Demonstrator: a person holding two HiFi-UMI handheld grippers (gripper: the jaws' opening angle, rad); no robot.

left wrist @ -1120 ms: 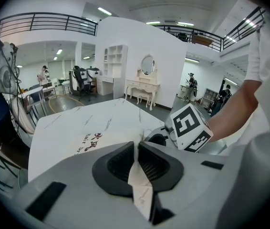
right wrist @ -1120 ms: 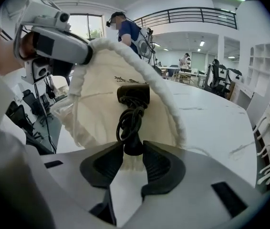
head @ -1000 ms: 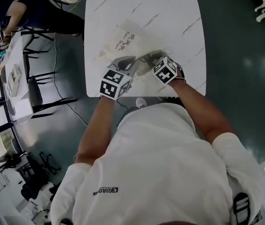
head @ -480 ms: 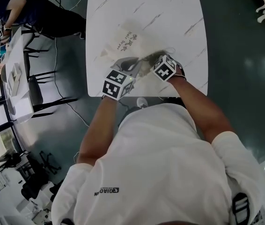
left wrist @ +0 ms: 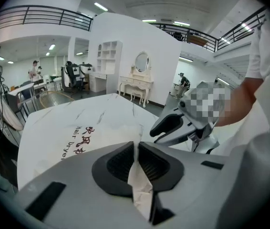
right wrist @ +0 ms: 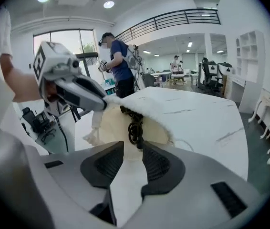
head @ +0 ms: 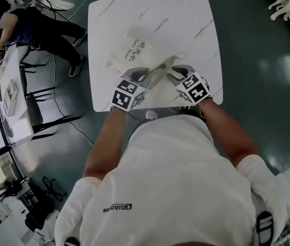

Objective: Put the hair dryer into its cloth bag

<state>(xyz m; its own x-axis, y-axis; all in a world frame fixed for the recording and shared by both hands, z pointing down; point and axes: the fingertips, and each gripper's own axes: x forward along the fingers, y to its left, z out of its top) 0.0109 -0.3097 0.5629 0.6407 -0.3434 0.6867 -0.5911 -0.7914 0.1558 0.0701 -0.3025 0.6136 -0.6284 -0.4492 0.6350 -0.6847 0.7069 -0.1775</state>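
Note:
The cream cloth bag [head: 137,50] with dark lettering lies on the white marble table [head: 196,14]. My left gripper [head: 139,75] is shut on the bag's rim; a fold of cloth [left wrist: 140,185] is pinched between its pads and the mouth is held up. In the right gripper view a coiled black cord [right wrist: 134,128] of the hair dryer shows inside the raised bag [right wrist: 109,123]; the dryer's body is hidden. My right gripper [head: 178,72] is just right of the mouth. Its jaws have just closed a little but stand apart, with nothing clamped between them.
Both grippers work close to the table's near edge [head: 155,105]. A person in dark clothes [head: 37,19] stands at the upper left beside a desk [head: 12,96] and a black chair [head: 35,99]. White furniture [head: 283,4] is at the upper right.
My right gripper has drawn back to the right and toward me, away from the bag's mouth. The left gripper has kept its hold on the rim and barely moved.

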